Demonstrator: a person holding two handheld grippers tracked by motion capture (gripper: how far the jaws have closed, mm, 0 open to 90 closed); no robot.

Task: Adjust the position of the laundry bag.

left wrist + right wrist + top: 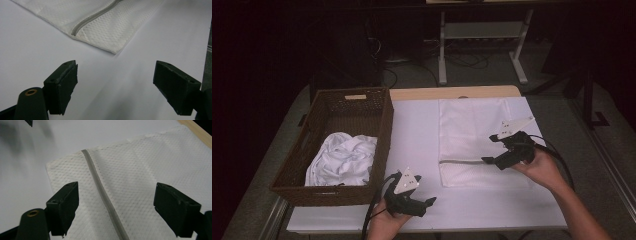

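Working the zipper (105, 197) is your step here, I judge: your right gripper (115, 202) hovers spread wide over the white mesh laundry bag (477, 130), jaws straddling the grey zipper line near the bag's near edge. Lower squarely, find the pull tab, which I cannot make out, and pinch only that, not the mesh. Your left gripper (115, 85), also spread and holding nothing, waits over bare table near the bag's corner; use it to pin the fabric. The table (417, 135) is white and smooth; a wicker basket (314, 192) of white laundry (342, 157) sits left, the room beyond dark.
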